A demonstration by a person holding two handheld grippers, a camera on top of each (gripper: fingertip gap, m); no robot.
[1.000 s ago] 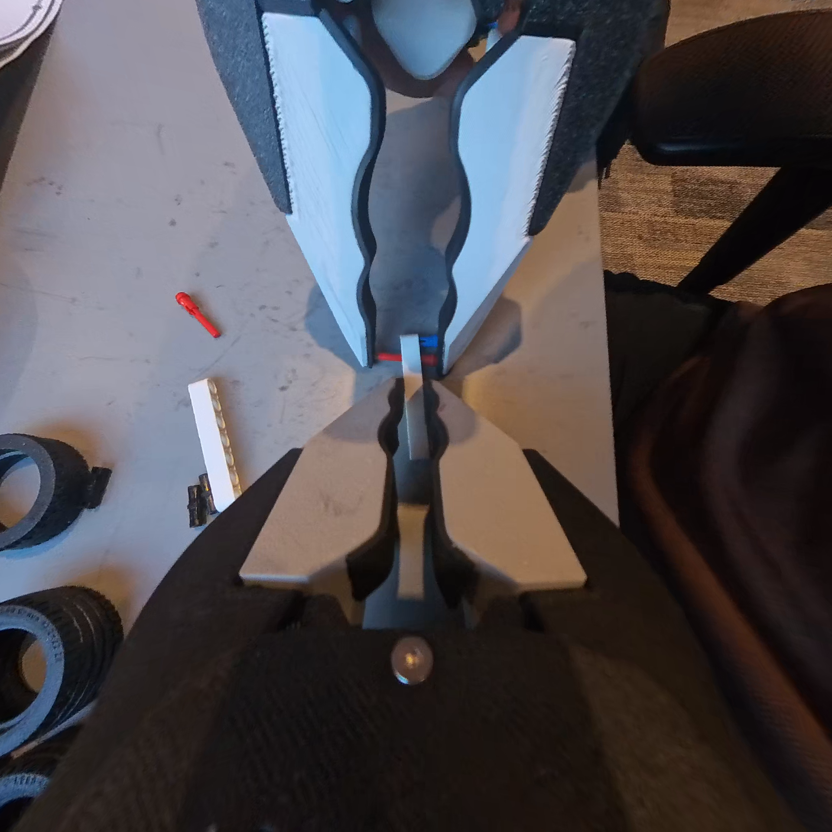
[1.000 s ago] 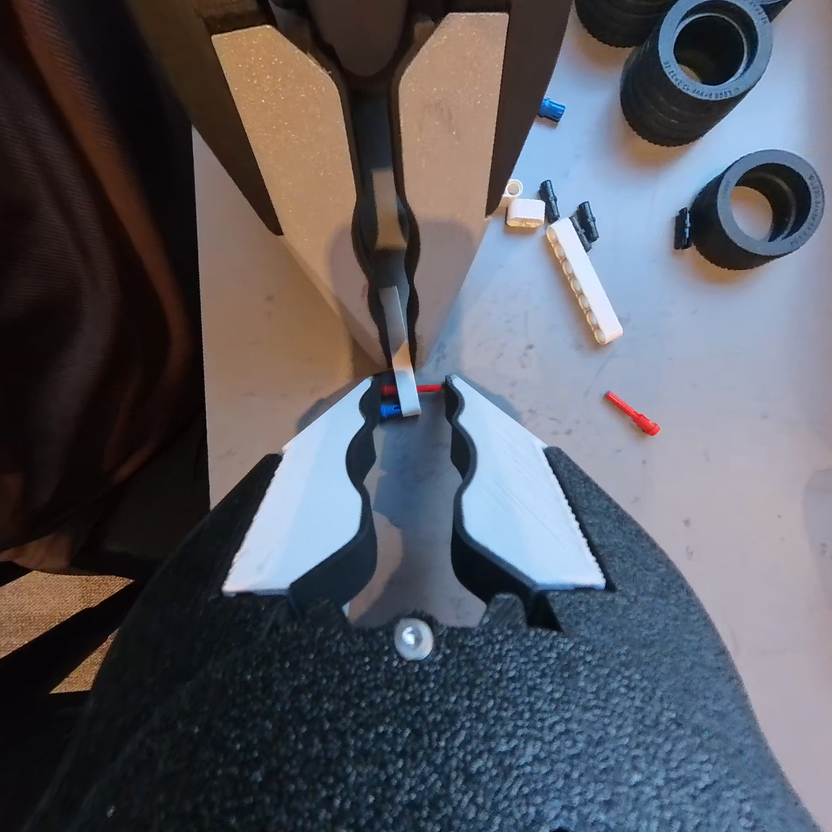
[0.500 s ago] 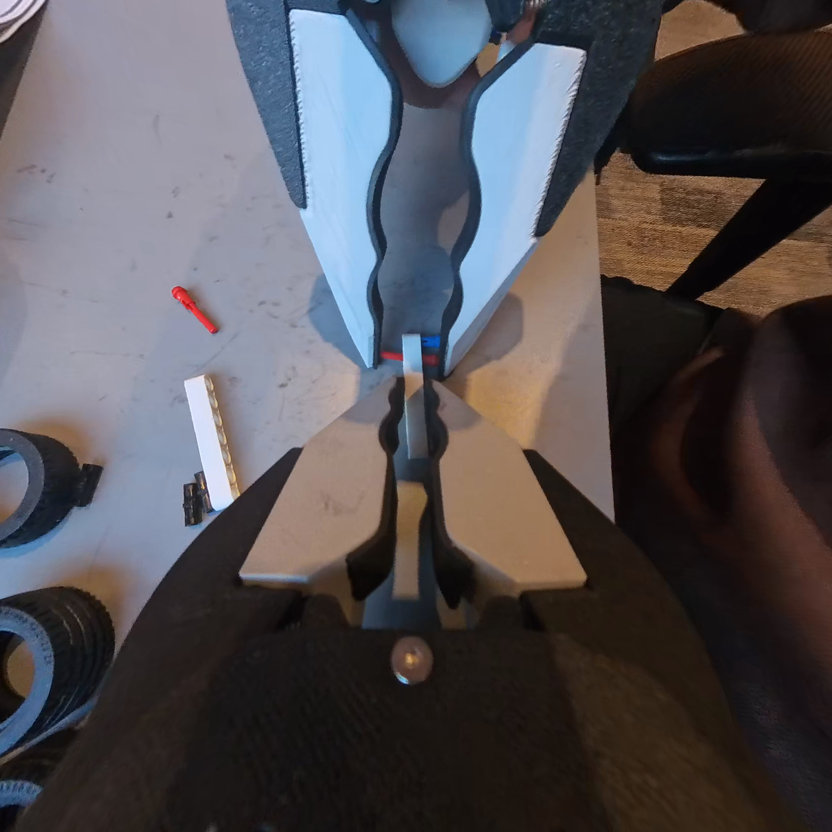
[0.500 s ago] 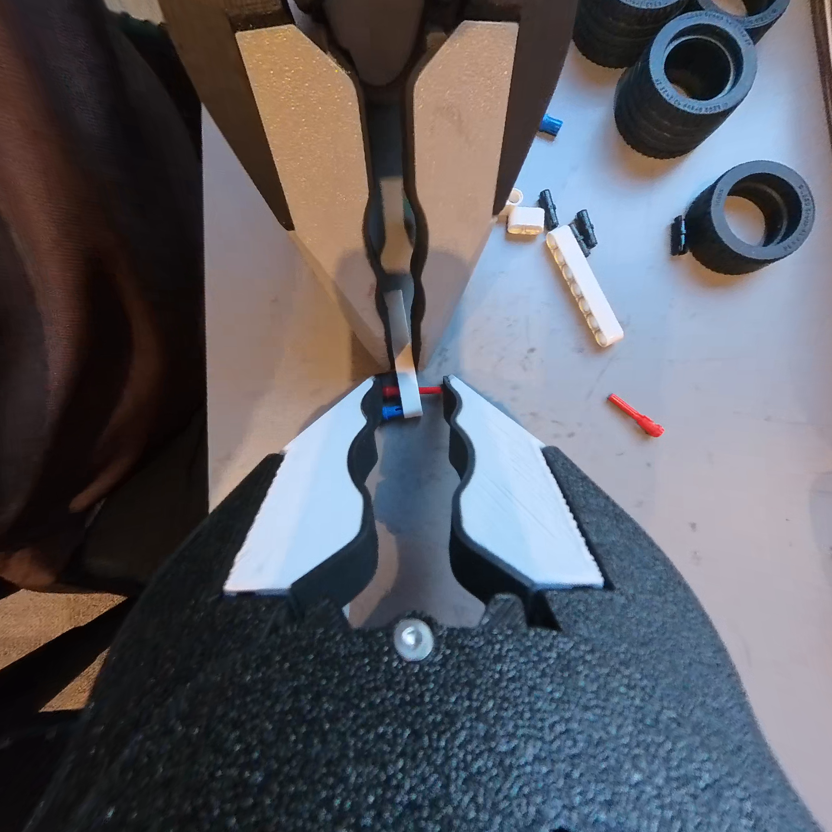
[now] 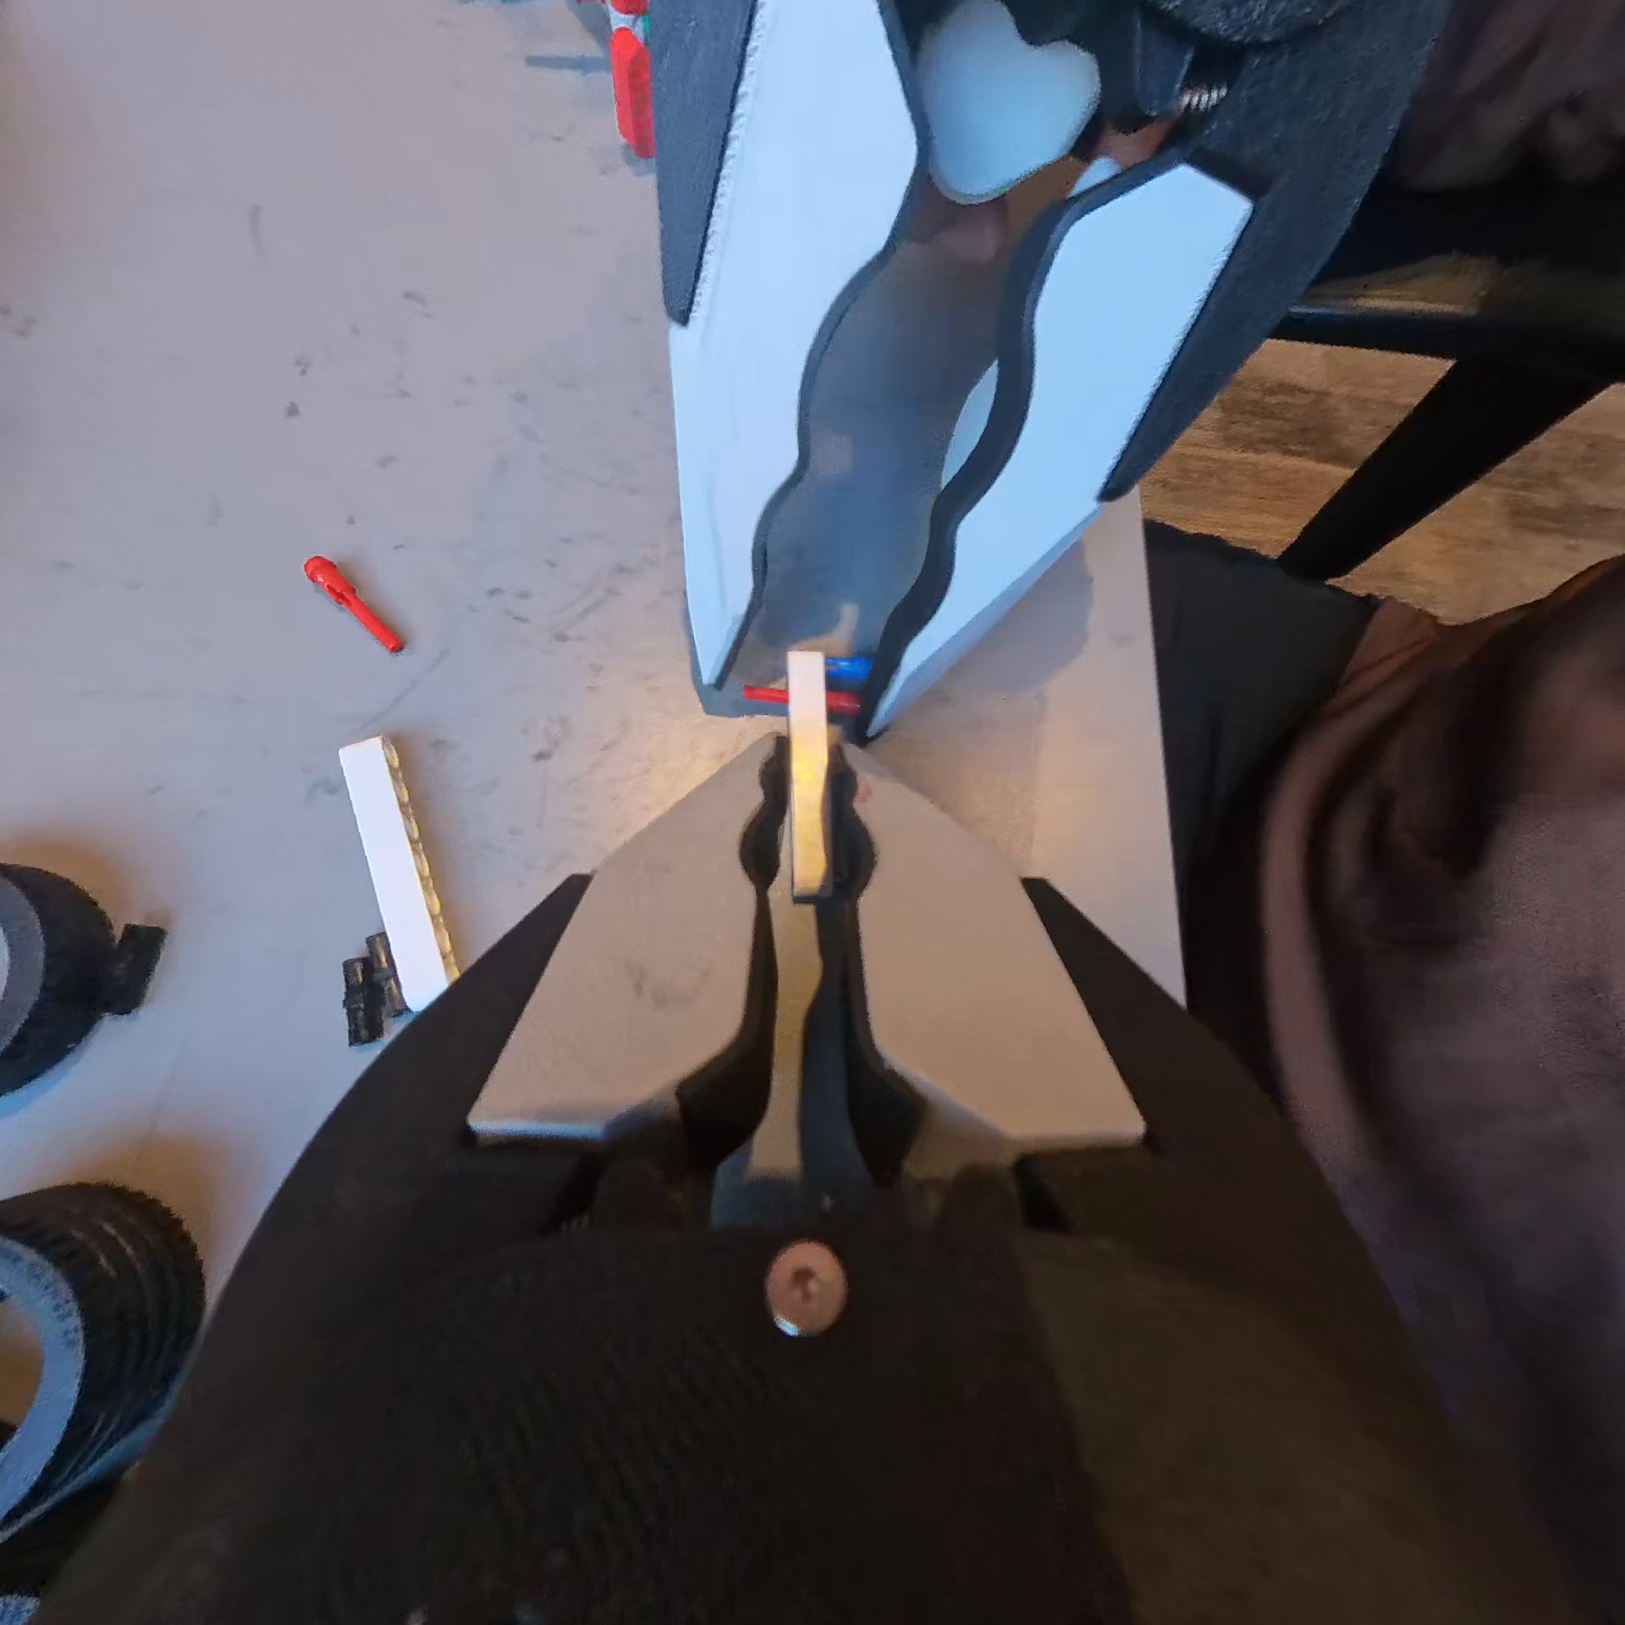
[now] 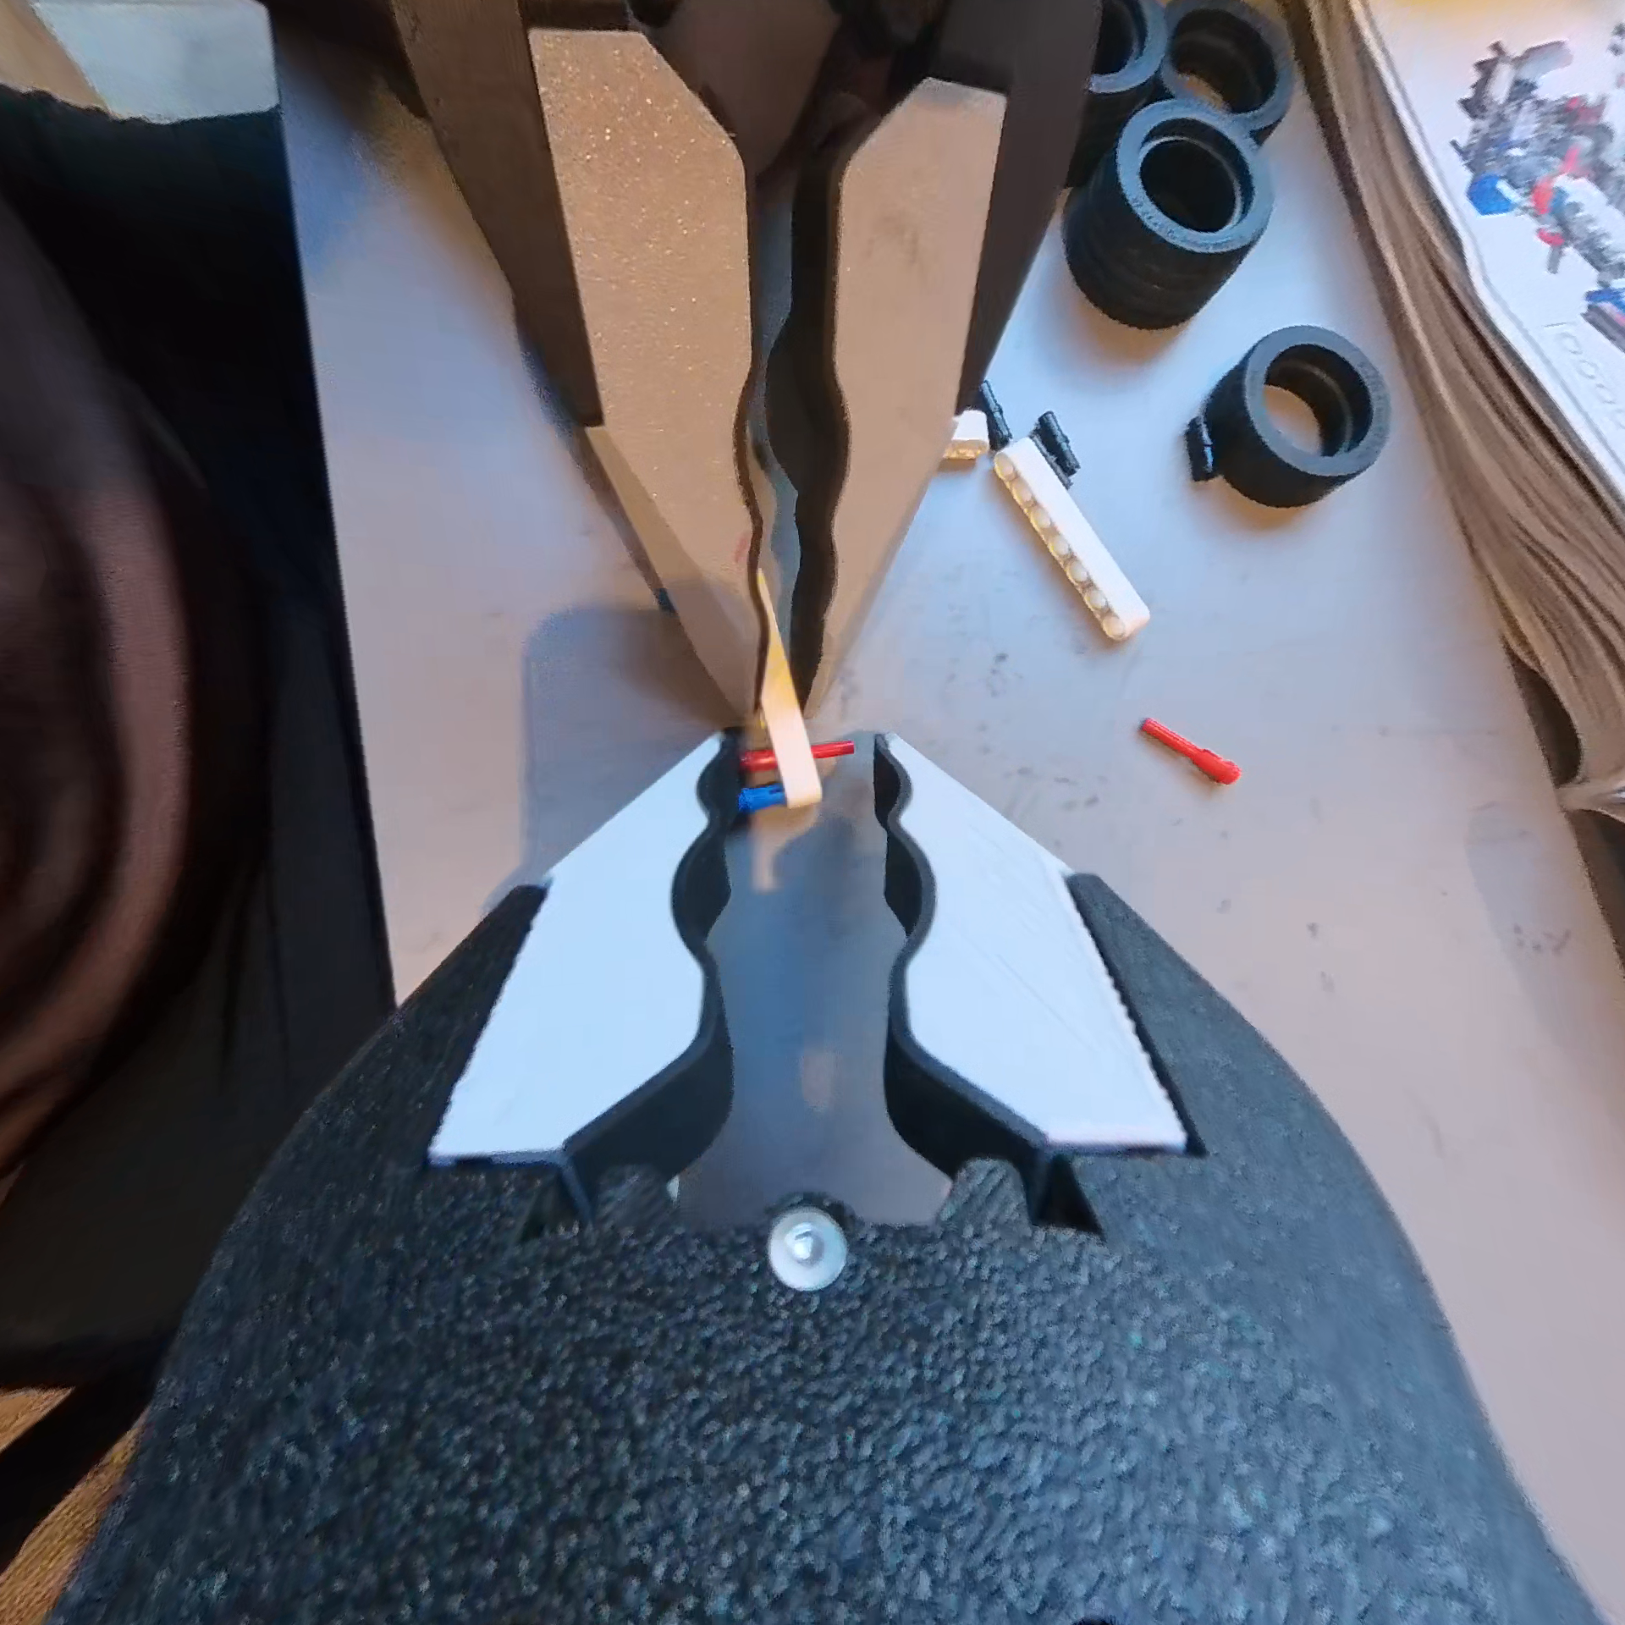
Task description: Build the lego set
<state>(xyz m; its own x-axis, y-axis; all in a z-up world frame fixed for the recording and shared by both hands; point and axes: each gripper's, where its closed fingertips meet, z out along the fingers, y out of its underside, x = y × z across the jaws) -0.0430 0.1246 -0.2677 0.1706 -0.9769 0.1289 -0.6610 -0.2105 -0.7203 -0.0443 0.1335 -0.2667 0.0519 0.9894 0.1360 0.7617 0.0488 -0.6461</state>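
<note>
My left gripper [image 5: 813,747] is shut on a white beam [image 5: 809,791], held edge-on above the grey table [image 5: 440,352]. A red pin [image 5: 774,695] crosses the beam's far end and a blue pin [image 5: 848,668] sticks out beside it. My right gripper [image 5: 796,712] faces it from the far side, open, its white fingers straddling that end. In the right wrist view the right gripper [image 6: 805,756] is open around the beam [image 6: 787,739], red pin [image 6: 831,750] and blue pin [image 6: 761,798]. The left gripper [image 6: 778,703] comes in from the top.
A loose white beam [image 6: 1068,536], black pins [image 6: 1055,440], a small white piece [image 6: 967,435] and a loose red pin [image 6: 1189,762] lie on the table. Black tyres [image 6: 1293,418] [image 6: 1169,202] stand farther off. A booklet [image 6: 1539,176] lies at the right. The table edge and a person's dark clothing [image 6: 132,615] are on the left. The tips of both grippers are at nearly the same place.
Both views have shifted and the right gripper now leans at an angle to the left one. The beam stays gripped, and the pins stay between the open white fingers.
</note>
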